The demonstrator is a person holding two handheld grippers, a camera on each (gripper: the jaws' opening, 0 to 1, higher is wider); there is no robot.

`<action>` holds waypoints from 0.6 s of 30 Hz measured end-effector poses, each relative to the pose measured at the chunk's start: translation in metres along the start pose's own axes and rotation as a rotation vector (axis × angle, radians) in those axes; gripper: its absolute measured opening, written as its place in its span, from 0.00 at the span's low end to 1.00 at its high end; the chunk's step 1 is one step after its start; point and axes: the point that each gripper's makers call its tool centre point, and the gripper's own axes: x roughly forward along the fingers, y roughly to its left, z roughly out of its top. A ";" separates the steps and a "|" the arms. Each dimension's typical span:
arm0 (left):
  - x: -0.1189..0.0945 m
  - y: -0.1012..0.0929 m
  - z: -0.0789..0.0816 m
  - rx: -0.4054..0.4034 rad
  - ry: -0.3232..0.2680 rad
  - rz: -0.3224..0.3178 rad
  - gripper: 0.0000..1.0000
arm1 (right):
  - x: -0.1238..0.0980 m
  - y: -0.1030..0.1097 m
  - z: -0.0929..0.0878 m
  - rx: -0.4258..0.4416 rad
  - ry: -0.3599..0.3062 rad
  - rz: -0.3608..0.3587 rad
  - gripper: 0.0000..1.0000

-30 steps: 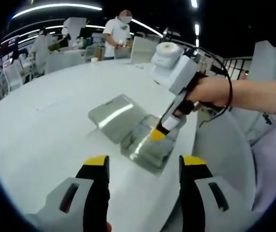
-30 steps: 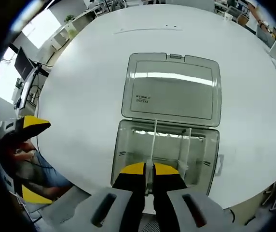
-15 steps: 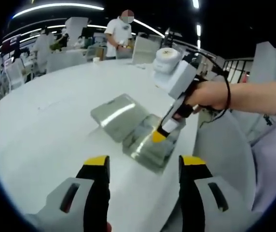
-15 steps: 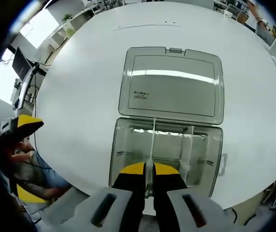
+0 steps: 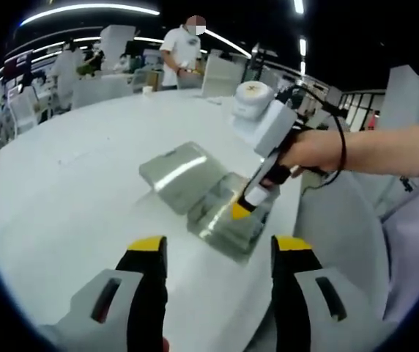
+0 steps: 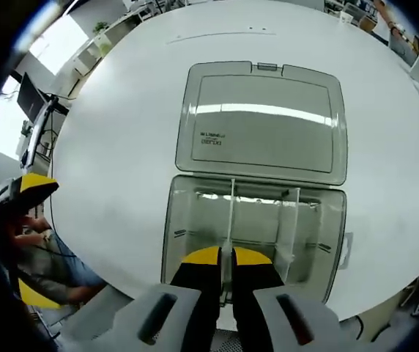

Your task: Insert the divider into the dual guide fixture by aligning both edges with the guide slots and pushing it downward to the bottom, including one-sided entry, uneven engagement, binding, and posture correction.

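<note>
1. My right gripper (image 6: 225,257) sits at six o'clock in the right gripper view, its yellow-tipped jaws pinched together on the near edge of a thin clear divider (image 6: 231,220).
2. That divider stands upright inside the clear plastic box (image 6: 187,242), running from my jaw tips toward twelve o'clock, ending at the far wall. A second clear divider (image 6: 292,224) stands just beside it, toward three o'clock.
3. Over the last second the box and its lid have spread wider in this view while my jaws hold the same grip. I judge that my hand has sunk a little, so the divider is sliding down its slots; I cannot tell whether it has reached the bottom.
4. The divider looks straight, with no obvious tilt, so I judge no binding now.
5. Beyond the box, the open lid (image 6: 264,125) lies flat on the white table (image 6: 114,132), hinged at the far wall.
6. In the left gripper view, my left gripper (image 5: 217,253) hovers at six o'clock, jaws spread apart and empty, well short of the box (image 5: 228,224).
7. Farther off, a person (image 5: 180,51) stands at twelve o'clock behind the table.
</note>
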 end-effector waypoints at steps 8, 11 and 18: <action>0.002 0.005 -0.002 -0.006 0.006 0.005 0.55 | 0.004 -0.001 -0.001 -0.002 0.013 0.008 0.00; 0.003 0.004 -0.002 -0.003 0.008 0.003 0.55 | 0.005 0.000 -0.002 -0.010 0.016 0.007 0.00; 0.003 0.001 -0.001 -0.002 0.006 -0.001 0.55 | 0.006 -0.001 -0.001 -0.007 0.019 0.025 0.00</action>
